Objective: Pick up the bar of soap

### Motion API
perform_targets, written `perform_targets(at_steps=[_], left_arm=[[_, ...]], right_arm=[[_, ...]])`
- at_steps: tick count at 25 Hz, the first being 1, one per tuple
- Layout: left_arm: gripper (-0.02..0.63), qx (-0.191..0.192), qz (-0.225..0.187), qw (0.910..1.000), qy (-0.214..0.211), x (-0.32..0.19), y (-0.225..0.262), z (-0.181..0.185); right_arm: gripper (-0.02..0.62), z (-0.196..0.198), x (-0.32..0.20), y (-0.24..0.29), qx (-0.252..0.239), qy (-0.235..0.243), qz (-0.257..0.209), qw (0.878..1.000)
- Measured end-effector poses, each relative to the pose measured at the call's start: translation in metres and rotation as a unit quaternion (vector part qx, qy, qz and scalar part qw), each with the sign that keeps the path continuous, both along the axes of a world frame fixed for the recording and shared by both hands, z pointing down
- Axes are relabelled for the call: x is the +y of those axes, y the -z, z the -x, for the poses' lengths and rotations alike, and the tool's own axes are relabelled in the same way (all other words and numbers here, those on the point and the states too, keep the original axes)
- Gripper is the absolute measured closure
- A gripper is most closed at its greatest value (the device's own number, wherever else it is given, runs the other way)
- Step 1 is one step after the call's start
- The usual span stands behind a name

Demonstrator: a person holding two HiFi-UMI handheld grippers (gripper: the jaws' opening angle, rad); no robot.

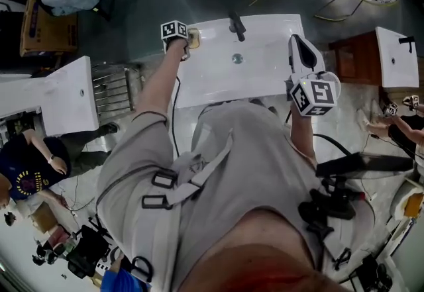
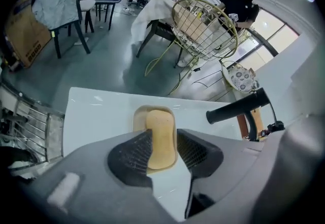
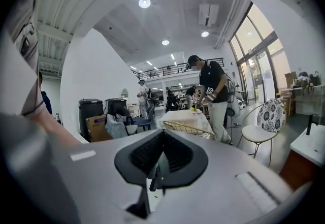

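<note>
Left hand-held gripper (image 2: 161,153) is clamped on the near end of the bar of soap (image 2: 161,126), mid-frame in the counter (image 2: 96,111) recess. Right hand-held gripper (image 3: 161,159) is closed, empty. Risk: shallow bite, so slick soap likely squirts out on lift.

I see the soap (image 2: 160,127) as 1 pale orange-yellow bar with rounded corners and a smooth, dull top. It lies flat in a shallow recess (image 2: 138,116) of much the same outline, moulded into the white sink (image 2: 96,116), its long axis running away from the camera. Its near half sits between the 2 ribbed pads of the left gripper (image 2: 162,139), which touch its long sides. The far half shows clear beyond them. In the head view it sits at the sink's far left corner, left of the tap (image 1: 236,26).
</note>
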State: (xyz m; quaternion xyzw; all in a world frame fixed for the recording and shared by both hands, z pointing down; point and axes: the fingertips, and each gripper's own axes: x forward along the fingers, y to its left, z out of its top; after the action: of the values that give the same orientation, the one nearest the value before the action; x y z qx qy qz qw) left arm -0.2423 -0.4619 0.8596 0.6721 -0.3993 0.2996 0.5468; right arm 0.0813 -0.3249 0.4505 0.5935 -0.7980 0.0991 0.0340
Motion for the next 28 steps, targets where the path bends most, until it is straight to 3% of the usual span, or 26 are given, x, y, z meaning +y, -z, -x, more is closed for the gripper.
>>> perform_targets(at_steps=[1,7,13,16,22,28], left_arm=[[0.473,-0.010,0.001,0.9999,-0.003,0.000,-0.004,0.003],[0.439,-0.011,0.018,0.9997,-0.007,0.002,-0.015,0.002],[0.423,-0.093,-0.004,0.9939,-0.059,0.001,-0.018,0.001],[0.425,-0.116,-0.019,0.9916,-0.054,-0.002,-0.018,0.003],[0.430,-0.106,-0.017,0.9925,-0.058,-0.003,-0.018,0.007],[0.431,-0.066,-0.033,0.9967,-0.032,0.001,-0.018,0.015]], right_arm=[[0.592,-0.002,0.001,0.000,0.000,-0.002,0.001,1.000],[0.592,-0.008,0.008,-0.002,0.003,-0.013,0.011,1.000],[0.592,-0.010,0.011,-0.004,0.004,-0.016,0.016,1.000],[0.592,-0.007,0.012,-0.005,0.004,-0.014,0.019,1.000],[0.592,-0.006,0.014,-0.009,0.002,-0.012,0.018,1.000],[0.592,-0.017,0.015,-0.009,0.005,-0.023,0.015,1.000]])
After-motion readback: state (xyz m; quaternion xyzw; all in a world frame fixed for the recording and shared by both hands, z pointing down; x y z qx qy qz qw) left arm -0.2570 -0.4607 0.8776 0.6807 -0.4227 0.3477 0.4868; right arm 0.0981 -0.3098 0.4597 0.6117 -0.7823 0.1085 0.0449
